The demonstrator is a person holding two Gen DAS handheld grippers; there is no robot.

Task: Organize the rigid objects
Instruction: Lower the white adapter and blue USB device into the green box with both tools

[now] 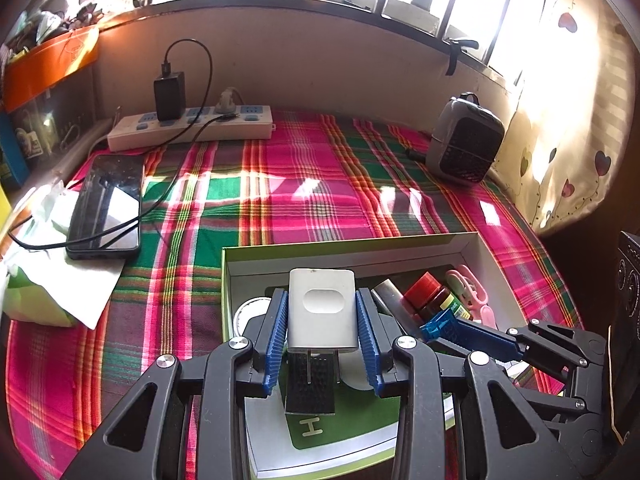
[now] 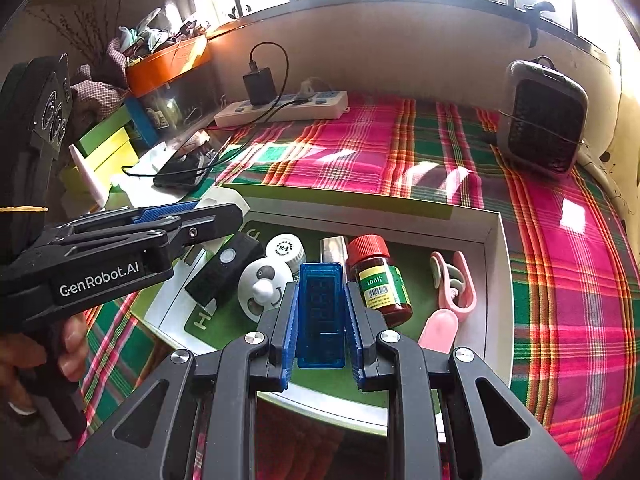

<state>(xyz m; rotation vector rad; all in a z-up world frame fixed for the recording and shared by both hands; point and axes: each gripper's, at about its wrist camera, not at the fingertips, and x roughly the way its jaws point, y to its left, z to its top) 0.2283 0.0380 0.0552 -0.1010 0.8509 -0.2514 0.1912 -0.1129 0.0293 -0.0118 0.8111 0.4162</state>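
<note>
Clamped in the left claw point(image 1: 322, 338) is a white charger point(image 1: 322, 312), and the right claw point(image 2: 321, 332) grips a blue case point(image 2: 321, 312); both hang over the tray point(image 2: 496, 264). Inside it lie a red-capped bottle point(image 2: 378, 280), pink clip point(image 2: 456, 284) and black box point(image 2: 224, 272). Beyond, on the plaid surface point(image 1: 320, 184), sit a phone point(image 1: 106, 204), power strip point(image 1: 192, 126) and small heater point(image 1: 464, 140).

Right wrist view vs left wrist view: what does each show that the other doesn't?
Only the right wrist view: a person's hand on the left gripper's handle, and the pale round cartoon-face piece in full.

Only the left wrist view: the prongs of the white rectangular wall charger clamped in the left gripper.

Both: the shallow white box with green lining, the red-capped brown bottle, the right gripper shut on a translucent blue rectangular device, and the white power strip.
</note>
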